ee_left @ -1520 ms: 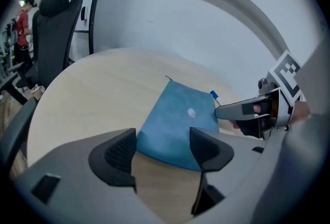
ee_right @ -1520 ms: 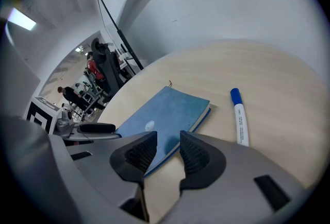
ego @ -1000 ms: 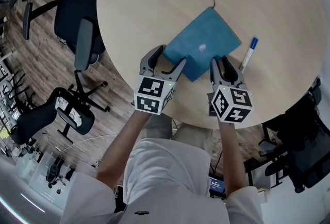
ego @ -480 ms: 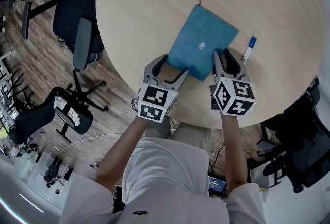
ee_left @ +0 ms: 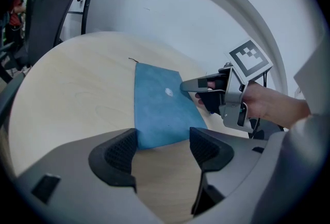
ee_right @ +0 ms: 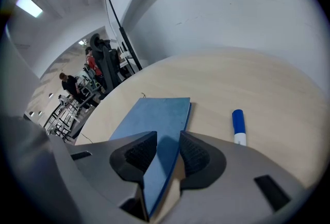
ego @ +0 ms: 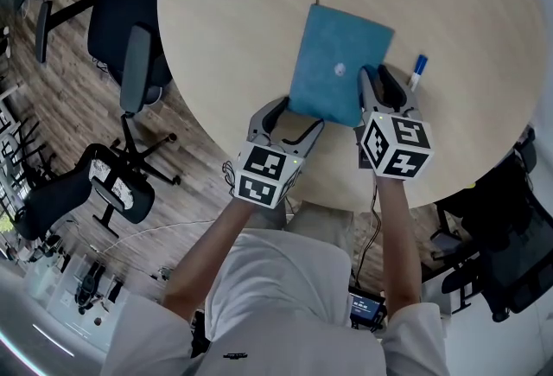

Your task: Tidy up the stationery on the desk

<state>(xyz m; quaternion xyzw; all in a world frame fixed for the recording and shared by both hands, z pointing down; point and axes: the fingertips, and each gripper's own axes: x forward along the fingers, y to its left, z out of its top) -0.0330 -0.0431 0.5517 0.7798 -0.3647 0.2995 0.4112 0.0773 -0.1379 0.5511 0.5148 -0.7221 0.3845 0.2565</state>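
Though half hidden, probably a marker.

Office chairs stand on apparently wooden flooring.

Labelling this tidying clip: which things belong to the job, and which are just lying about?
Job: blue notebook, held by the right tool; blue-capped marker; left tool, open; table.
Lying about: office chairs beside the table.

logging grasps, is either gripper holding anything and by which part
The right gripper clamps the blue notebook by its right edge near the front corner; the left gripper holds nothing.
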